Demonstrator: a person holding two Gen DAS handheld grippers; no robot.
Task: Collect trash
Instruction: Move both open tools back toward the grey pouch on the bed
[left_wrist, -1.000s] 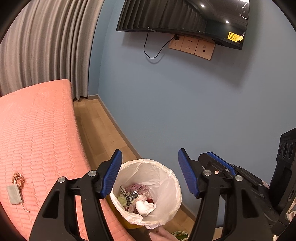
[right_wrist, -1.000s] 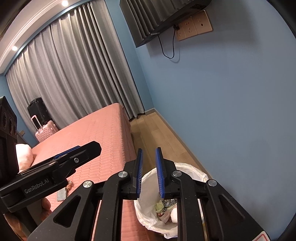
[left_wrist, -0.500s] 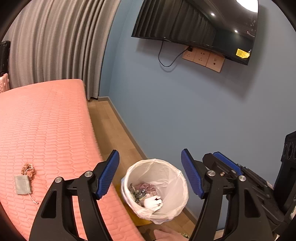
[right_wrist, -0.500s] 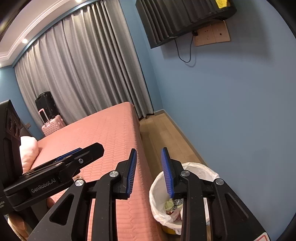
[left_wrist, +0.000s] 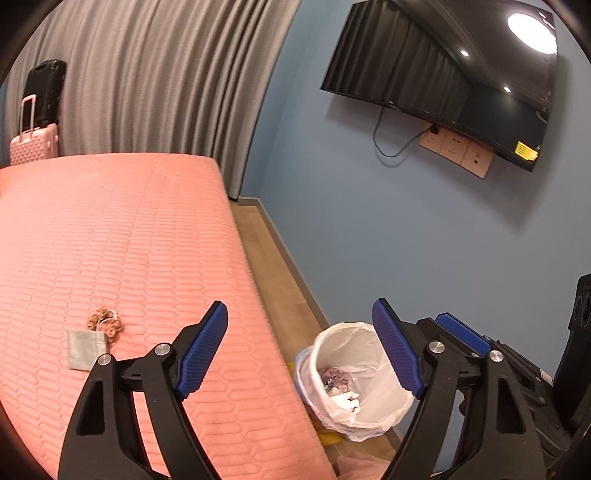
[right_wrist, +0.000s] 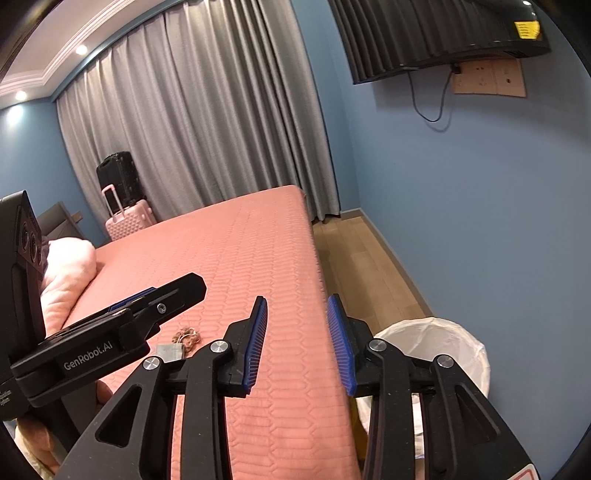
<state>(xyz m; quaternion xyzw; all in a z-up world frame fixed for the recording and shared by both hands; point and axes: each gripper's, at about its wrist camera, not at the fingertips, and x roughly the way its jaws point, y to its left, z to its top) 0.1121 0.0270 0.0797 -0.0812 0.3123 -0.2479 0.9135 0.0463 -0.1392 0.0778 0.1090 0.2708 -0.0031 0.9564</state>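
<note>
A bin lined with a white bag (left_wrist: 354, 384) stands on the floor at the foot of the pink bed (left_wrist: 110, 240), with crumpled trash inside. It also shows in the right wrist view (right_wrist: 443, 339). On the bed lie a small grey pouch (left_wrist: 86, 349) and a tan crumpled clump (left_wrist: 105, 321), seen too in the right wrist view as pouch (right_wrist: 169, 350) and clump (right_wrist: 187, 336). My left gripper (left_wrist: 301, 350) is open and empty above the bed edge. My right gripper (right_wrist: 297, 343) is open and empty above the bed.
A blue wall with a TV (left_wrist: 443, 74) and sockets (left_wrist: 458, 151) is on the right. Grey curtains (left_wrist: 147, 74) hang behind the bed. A pink suitcase (left_wrist: 31, 144) and a black one stand in the far corner. A pink pillow (right_wrist: 66, 273) lies at the left.
Both grippers swung left from over the bin toward the bed. The right gripper's jaws opened from nearly shut to wide. The pouch and clump now sit nearer the view centre.
</note>
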